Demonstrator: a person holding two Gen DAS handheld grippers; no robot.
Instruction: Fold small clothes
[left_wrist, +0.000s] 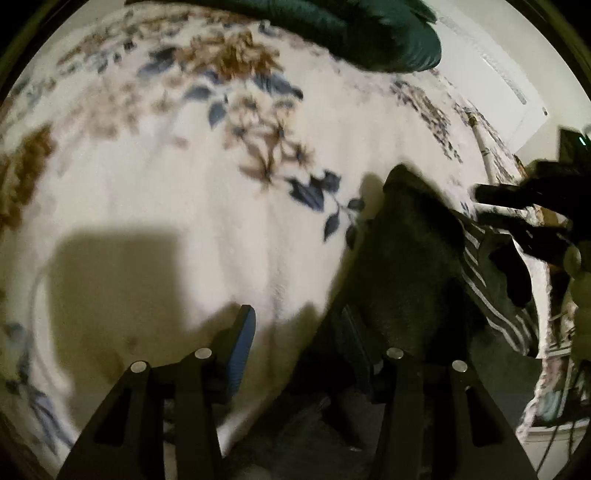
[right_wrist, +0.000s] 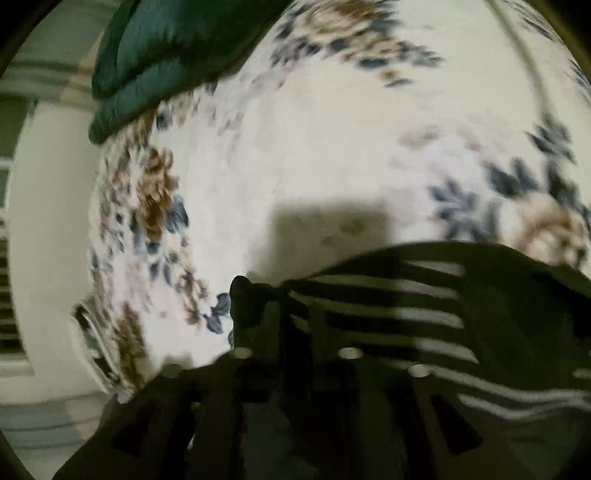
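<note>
Lying diagonally, striped dark garment (left_wrist: 424, 266)

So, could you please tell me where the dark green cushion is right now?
The dark green cushion lies at the far edge of the floral blanket, top centre in the left wrist view, top left in the right wrist view.

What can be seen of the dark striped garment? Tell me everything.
The dark striped garment is soft black fabric with thin white stripes along one side, bunched and rumpled rather than flat. It lies on the white floral blanket, near its edge. The left tool straddles its near edge; the right tool sits over a gathered corner. Both views are blurred, so a grip cannot be confirmed.
</note>
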